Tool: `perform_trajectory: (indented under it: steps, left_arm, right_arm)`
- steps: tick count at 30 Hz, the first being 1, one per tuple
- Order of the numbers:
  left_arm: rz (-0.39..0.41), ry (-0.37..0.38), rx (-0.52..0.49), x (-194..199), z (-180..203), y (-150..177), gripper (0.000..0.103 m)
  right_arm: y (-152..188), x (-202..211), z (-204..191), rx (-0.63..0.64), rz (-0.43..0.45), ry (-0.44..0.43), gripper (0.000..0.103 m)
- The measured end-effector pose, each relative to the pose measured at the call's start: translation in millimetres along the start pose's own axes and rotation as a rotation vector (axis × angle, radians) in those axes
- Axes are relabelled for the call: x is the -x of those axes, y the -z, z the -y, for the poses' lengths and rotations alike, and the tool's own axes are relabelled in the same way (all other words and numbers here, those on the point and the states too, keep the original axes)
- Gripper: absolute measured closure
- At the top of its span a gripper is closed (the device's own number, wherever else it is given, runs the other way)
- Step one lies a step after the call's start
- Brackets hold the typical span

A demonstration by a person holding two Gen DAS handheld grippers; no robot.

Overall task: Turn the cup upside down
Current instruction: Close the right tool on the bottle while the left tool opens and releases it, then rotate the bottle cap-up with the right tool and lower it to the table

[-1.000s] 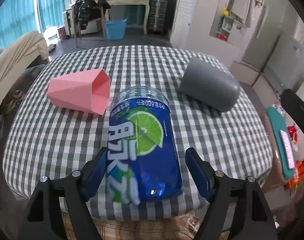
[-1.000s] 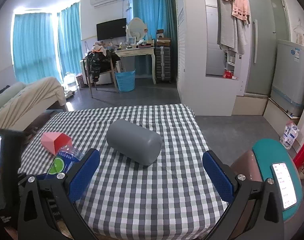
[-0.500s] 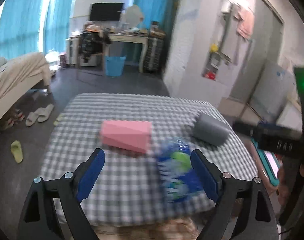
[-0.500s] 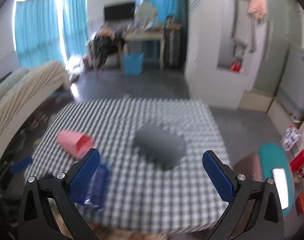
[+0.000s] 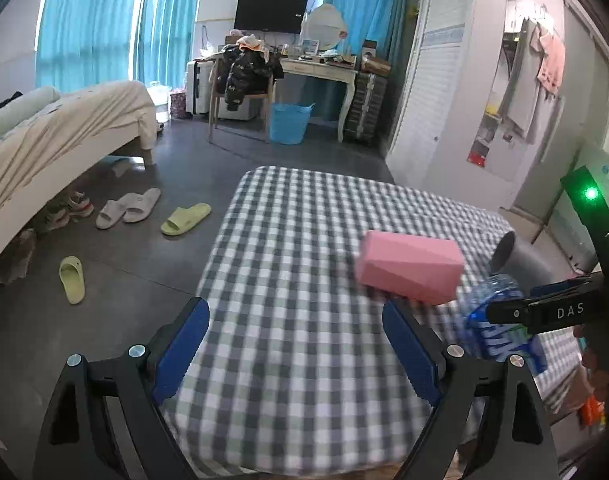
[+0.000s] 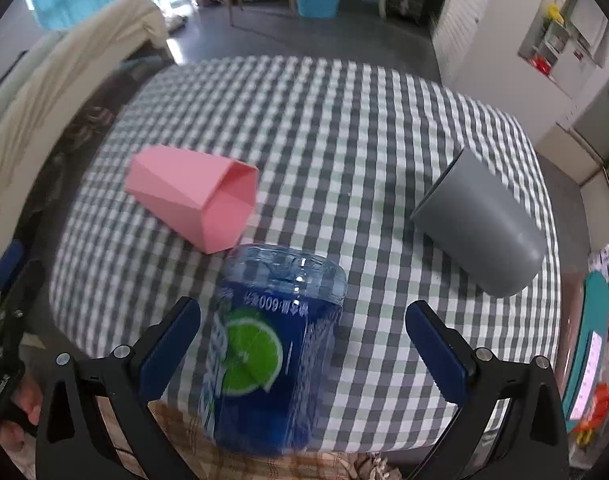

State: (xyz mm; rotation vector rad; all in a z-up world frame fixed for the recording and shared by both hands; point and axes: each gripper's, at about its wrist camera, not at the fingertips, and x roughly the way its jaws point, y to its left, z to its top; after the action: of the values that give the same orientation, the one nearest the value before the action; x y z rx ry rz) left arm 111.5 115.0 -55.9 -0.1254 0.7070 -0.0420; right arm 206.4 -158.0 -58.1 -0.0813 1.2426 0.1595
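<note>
A blue see-through cup (image 6: 272, 344) with a lime label stands on end at the near edge of the checked table (image 6: 344, 120). My right gripper (image 6: 302, 344) is open, its fingers on either side of this cup and apart from it. A pink faceted cup (image 6: 196, 200) lies on its side behind it, and a grey cup (image 6: 480, 220) lies on its side at the right. My left gripper (image 5: 296, 344) is open and holds nothing, over the table's left part (image 5: 288, 260). The left wrist view places the pink cup (image 5: 408, 266), grey cup (image 5: 516, 256) and blue cup (image 5: 500, 320) to the right.
A teal stool with a phone (image 6: 588, 360) stands right of the table. Left of the table are a bed (image 5: 56, 132) and slippers (image 5: 184, 218) on the dark floor. A hand (image 6: 20, 404) shows at the lower left of the right wrist view.
My left gripper has pulled away from the blue cup and swung left. My right gripper has come down and forward, so the blue cup now stands between its open fingers.
</note>
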Motion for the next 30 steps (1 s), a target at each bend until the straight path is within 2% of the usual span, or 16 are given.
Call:
perform_trajectory:
  steps: [2,5,9,13,15,19,23,26,30]
  left_arm:
    - [-0.009,-0.005,-0.001,-5.5,-4.7,0.9,0.012]
    - [-0.025,-0.003,0.006,-12.4,-11.0,2.0,0.012]
    - [-0.038,-0.009,0.014,-16.5,-14.9,3.8,0.012]
    - [-0.038,-0.020,0.024,-16.5,-19.9,5.4,0.012]
    - [-0.040,-0.023,0.027,-15.1,-18.5,5.2,0.012]
    - [-0.036,-0.024,0.014,-11.3,-11.7,4.9,0.012]
    - [-0.036,-0.018,0.006,-7.1,-3.3,7.2,0.012]
    - [-0.042,-0.018,0.003,-4.5,0.7,10.8,0.012]
    - [-0.046,-0.027,-0.002,1.0,5.8,14.1,0.012]
  right_arm:
    - [-3.2,-9.8,0.0,-0.014,-0.027,-0.001,0.001]
    - [-5.4,-21.2,0.9,-0.037,-0.064,-0.019,0.009]
    - [-5.5,-30.1,-2.8,-0.041,-0.086,-0.043,0.027]
    - [-8.6,-27.4,-6.8,-0.046,-0.062,-0.056,0.027]
    - [-8.9,-16.7,-8.0,-0.044,-0.021,-0.071,0.028]
    - [-3.4,11.3,-11.6,-0.006,0.137,-0.069,0.028]
    - [6.4,37.4,-19.3,0.066,0.315,0.008,0.028]
    - [18.6,45.3,-28.7,0.135,0.405,0.052,0.028]
    - [37.0,35.8,-43.7,0.211,0.423,0.095,0.029]
